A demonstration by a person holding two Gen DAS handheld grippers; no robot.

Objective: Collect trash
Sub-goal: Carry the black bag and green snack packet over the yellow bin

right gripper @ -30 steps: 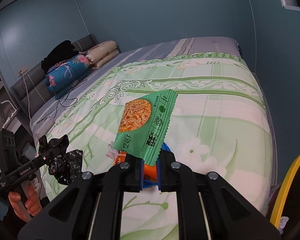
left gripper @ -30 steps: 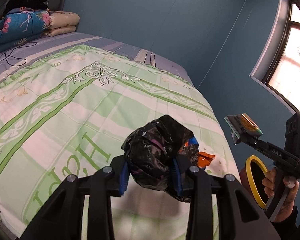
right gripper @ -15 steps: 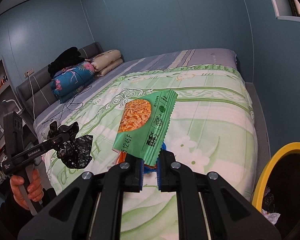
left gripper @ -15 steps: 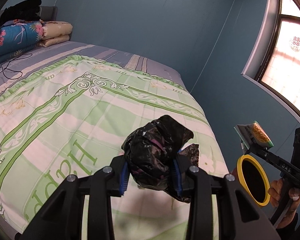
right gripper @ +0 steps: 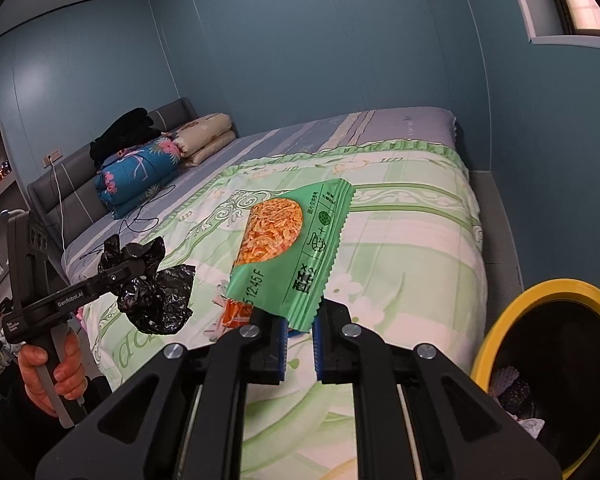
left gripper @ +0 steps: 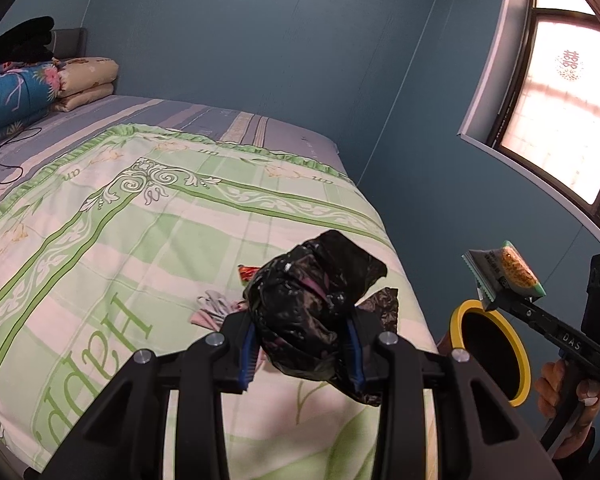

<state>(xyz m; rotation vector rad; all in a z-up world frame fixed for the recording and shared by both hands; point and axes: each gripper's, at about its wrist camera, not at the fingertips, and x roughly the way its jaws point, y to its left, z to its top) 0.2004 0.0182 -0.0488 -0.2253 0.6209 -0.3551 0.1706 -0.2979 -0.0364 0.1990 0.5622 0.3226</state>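
Two loads hang above the green bedspread (right gripper: 412, 240), near its foot. The yellow-rimmed trash bin (right gripper: 496, 332) stands on the floor just right of the right gripper (right gripper: 300, 326), which pinches a green snack wrapper (right gripper: 296, 256) by its lower edge. The left gripper (left gripper: 300, 350), farther from the bin, clamps a crumpled black plastic bag (left gripper: 312, 300).

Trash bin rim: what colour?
Yellow, around a dark inside. The trash bin shows best in the right wrist view.
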